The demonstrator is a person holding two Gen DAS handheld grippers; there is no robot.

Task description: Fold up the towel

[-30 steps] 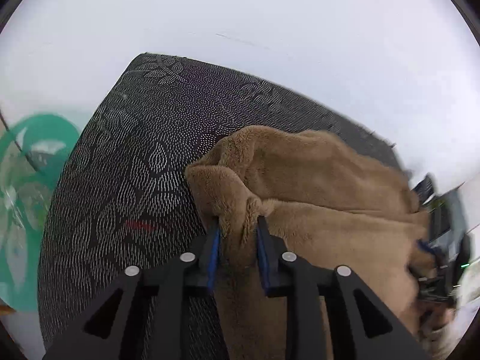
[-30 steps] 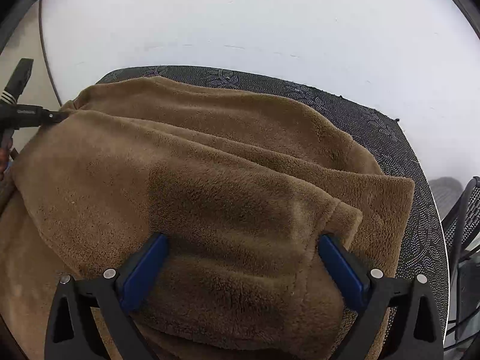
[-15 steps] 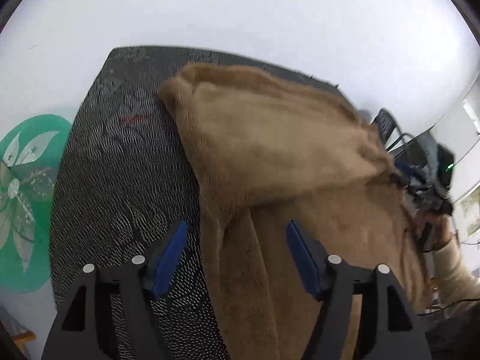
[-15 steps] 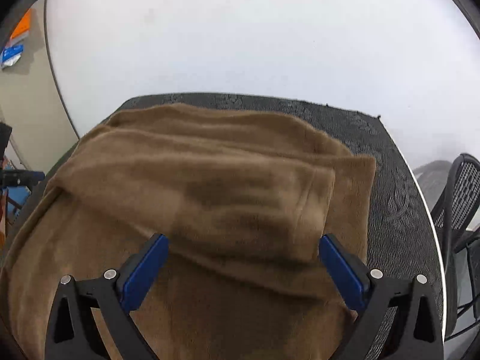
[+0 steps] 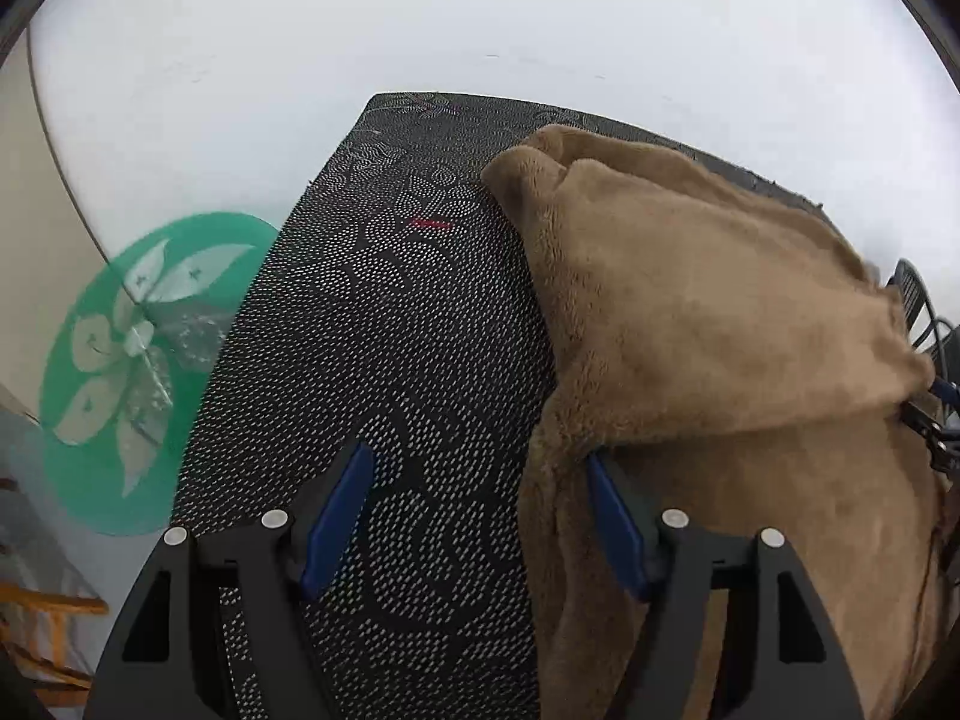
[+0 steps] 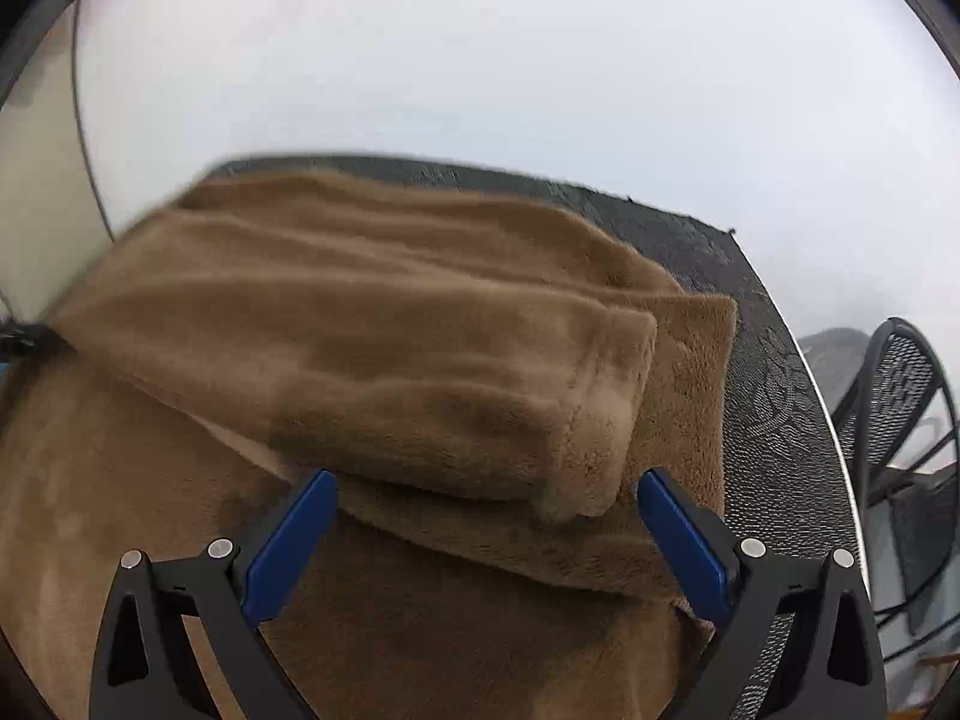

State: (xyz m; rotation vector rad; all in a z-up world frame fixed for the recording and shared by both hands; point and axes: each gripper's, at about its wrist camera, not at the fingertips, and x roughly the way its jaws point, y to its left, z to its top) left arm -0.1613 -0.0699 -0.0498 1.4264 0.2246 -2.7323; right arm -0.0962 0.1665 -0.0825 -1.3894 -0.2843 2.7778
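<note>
The brown towel (image 5: 720, 324) lies folded over itself on a dark patterned mat (image 5: 390, 330), which sits on a white round table (image 5: 480, 18). In the left wrist view the towel covers the right part of the mat; its folded upper layer ends in a rumpled corner near the mat's far edge.

The left tool (image 5: 474, 516) is spread wide and grips nothing. Its left finger is over bare mat, and its right finger (image 5: 612, 516) is at the towel's left edge, partly tucked under the fold.

The right tool (image 6: 486, 534) is also spread wide and empty, hovering over the towel (image 6: 390, 348), whose thick folded layer lies just beyond its fingertips.

A green disc with a white flower (image 5: 138, 372) shows beyond the table's left edge. A black mesh chair (image 6: 900, 420) stands to the right of the table.
</note>
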